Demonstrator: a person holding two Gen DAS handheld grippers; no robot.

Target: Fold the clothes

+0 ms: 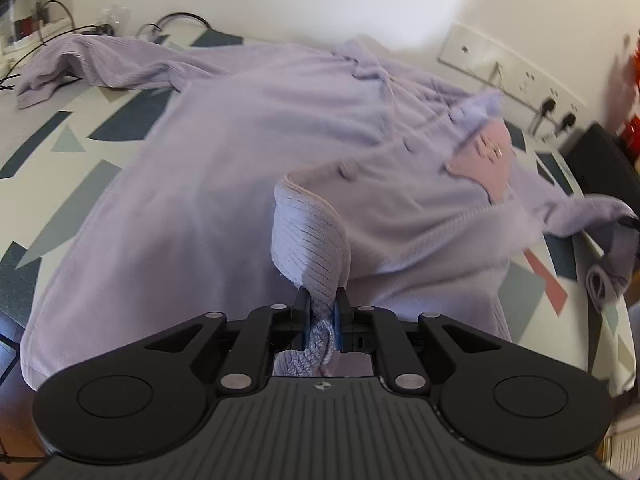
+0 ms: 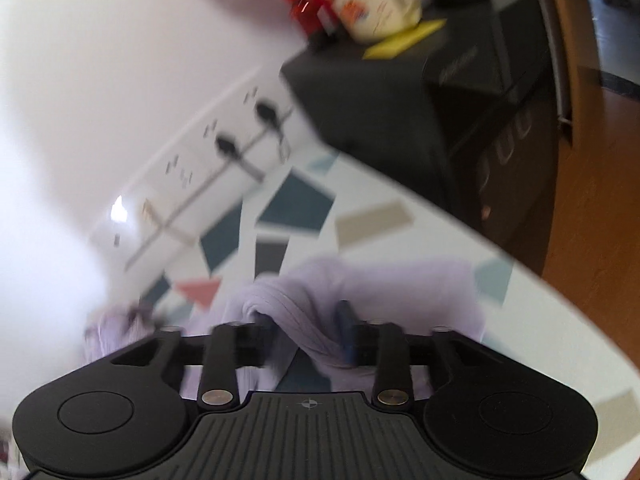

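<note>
A lilac ribbed-knit cardigan [image 1: 240,152] lies spread across the white table with coloured geometric shapes [image 1: 80,128], laid out for folding; the left gripper [image 1: 321,316] is clamped on its ribbed hem [image 1: 308,240]; the right gripper [image 2: 306,336] stands part-open around a bunched sleeve [image 2: 304,320], grip unclear; a black box [image 2: 380,92] crowds the table's edge.

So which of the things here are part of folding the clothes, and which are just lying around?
Part of the job:
- lilac ribbed knit sweater
- left claw, shut on its ribbed hem
- right claw, around a sleeve fold

Lying about:
- cream printed mug
- yellow pad
- black box
- black plugs
- black cables
</note>
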